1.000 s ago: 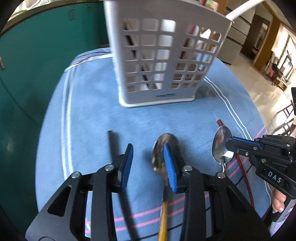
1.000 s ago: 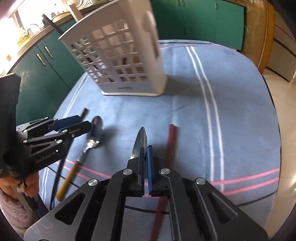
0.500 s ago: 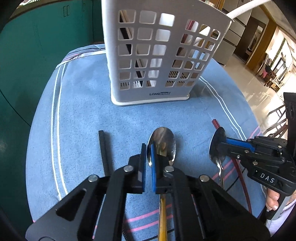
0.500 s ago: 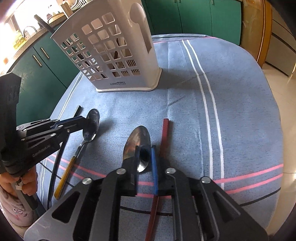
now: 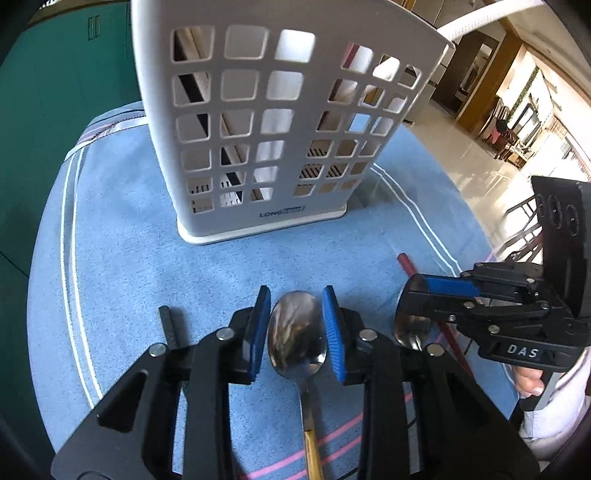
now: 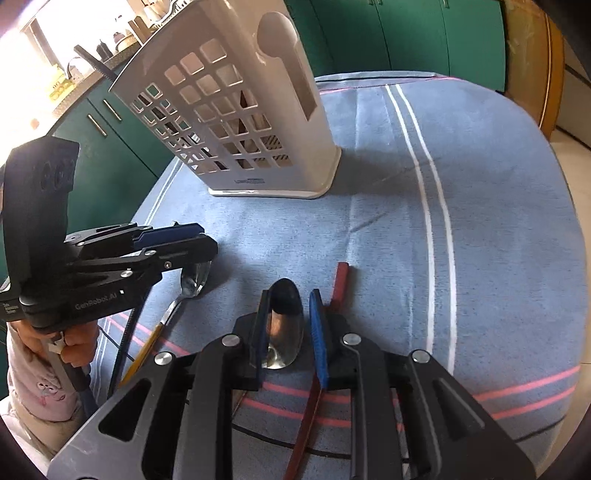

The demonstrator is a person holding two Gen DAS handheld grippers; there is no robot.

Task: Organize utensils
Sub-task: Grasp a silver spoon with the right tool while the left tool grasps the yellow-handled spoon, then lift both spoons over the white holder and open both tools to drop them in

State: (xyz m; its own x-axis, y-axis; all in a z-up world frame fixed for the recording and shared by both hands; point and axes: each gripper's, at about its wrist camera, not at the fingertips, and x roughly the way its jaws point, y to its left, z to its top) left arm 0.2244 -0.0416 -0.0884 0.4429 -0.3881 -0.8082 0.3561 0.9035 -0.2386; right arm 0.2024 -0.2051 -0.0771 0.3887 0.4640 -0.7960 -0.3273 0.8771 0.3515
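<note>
A steel spoon with a yellow handle (image 5: 297,336) lies on the blue cloth. My left gripper (image 5: 297,332) is open, its blue pads on either side of the bowl, not touching. A second steel spoon (image 6: 282,325) lies between the open pads of my right gripper (image 6: 290,332); it also shows in the left wrist view (image 5: 410,325). A white slotted utensil holder (image 5: 280,122) stands upright beyond both, with utensils inside; it also shows in the right wrist view (image 6: 236,110).
A red chopstick (image 6: 340,280) lies right of the second spoon. A black chopstick (image 5: 170,325) lies left of the yellow-handled spoon. The blue striped cloth (image 6: 461,221) covers a round table; green cabinets (image 6: 406,33) stand behind.
Both grippers were shut half a second ago and have opened; each now straddles its spoon's bowl. Both have moved closer to the holder.
</note>
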